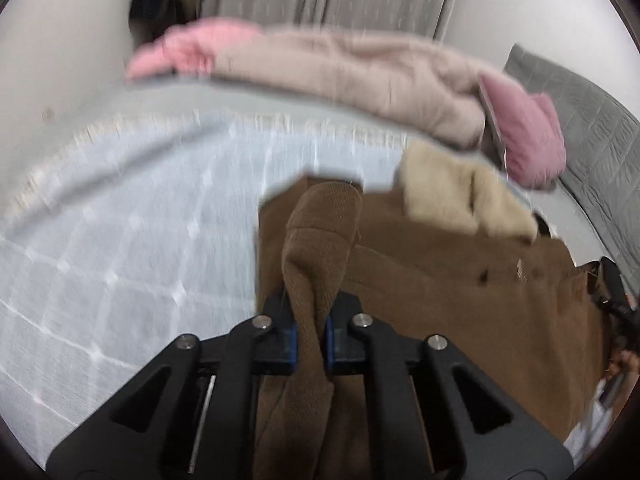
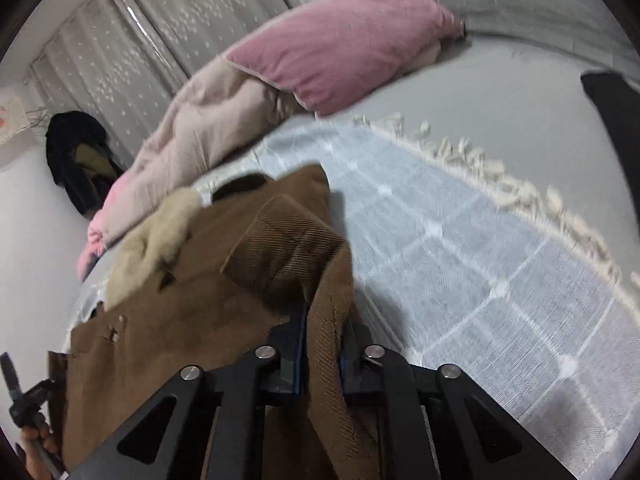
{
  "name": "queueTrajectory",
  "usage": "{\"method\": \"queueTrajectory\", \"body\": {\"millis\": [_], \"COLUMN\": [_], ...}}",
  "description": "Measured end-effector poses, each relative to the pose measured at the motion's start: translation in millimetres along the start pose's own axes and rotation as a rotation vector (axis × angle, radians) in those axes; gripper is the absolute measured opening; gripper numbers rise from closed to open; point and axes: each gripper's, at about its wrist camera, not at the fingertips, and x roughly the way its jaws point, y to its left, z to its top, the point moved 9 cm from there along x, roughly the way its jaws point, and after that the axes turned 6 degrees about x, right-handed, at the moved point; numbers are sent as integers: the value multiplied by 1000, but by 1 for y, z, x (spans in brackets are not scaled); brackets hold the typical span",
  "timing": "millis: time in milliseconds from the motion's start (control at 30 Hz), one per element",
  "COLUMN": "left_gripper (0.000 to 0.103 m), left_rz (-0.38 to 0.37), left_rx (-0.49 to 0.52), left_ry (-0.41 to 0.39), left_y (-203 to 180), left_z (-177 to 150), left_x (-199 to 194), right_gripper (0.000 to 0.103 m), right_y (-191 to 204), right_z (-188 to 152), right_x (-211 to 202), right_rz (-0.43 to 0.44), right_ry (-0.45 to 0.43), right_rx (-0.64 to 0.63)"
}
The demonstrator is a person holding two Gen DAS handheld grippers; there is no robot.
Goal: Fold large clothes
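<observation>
A brown corduroy coat (image 1: 460, 292) with a cream fleece collar (image 1: 460, 196) lies spread on a pale blue checked blanket (image 1: 132, 216) on the bed. My left gripper (image 1: 311, 332) is shut on a bunched fold of the coat at its left edge, lifted above the blanket. In the right wrist view the coat (image 2: 168, 320) fills the lower left, its collar (image 2: 156, 240) beyond. My right gripper (image 2: 323, 356) is shut on a ribbed edge of the coat, next to the blanket (image 2: 480, 264).
A pink pillow (image 2: 344, 44) and a beige-pink quilt (image 2: 200, 136) lie along the far side of the bed. Grey curtains (image 2: 168, 20) hang behind. Dark clothes (image 2: 76, 160) hang at the wall. A grey quilted cover (image 1: 592, 128) lies at the right. The blanket has a fringed edge (image 2: 516, 188).
</observation>
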Motion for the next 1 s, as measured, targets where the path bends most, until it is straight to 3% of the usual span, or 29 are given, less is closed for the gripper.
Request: {"method": "queueTrajectory", "body": {"millis": [167, 267, 367, 433, 500, 600, 633, 733, 800, 867, 1000], "left_gripper": [10, 10, 10, 14, 26, 26, 27, 44, 58, 65, 65], "left_rz": [34, 90, 122, 168, 258, 367, 363, 246, 179, 106, -27], "left_rx": [89, 106, 72, 70, 110, 179, 179, 126, 87, 38, -77], "left_ry": [-189, -253, -268, -227, -105, 33, 45, 90, 111, 127, 173], "left_y": [-17, -15, -5, 4, 15, 30, 32, 33, 30, 26, 15], "left_z": [79, 124, 150, 155, 140, 110, 104, 82, 71, 52, 1], "left_x": [-40, -35, -15, 18, 66, 99, 99, 80, 61, 35, -2], "right_gripper": [7, 7, 7, 8, 14, 19, 20, 33, 51, 55, 61], "right_y": [48, 80, 102, 105, 96, 68, 59, 50, 50, 53, 57], "right_z": [53, 90, 122, 132, 132, 118, 114, 99, 86, 72, 43], "right_x": [-29, -25, -10, 14, 53, 93, 96, 87, 72, 54, 26], "right_rz": [33, 18, -10, -39, -98, -253, -282, -220, -201, -171, -108], "right_ry": [-117, -181, -237, -218, -139, -31, -14, 18, 25, 31, 54], "right_rx": [-86, -117, -139, -132, -122, -131, -128, -111, -131, -152, -135]}}
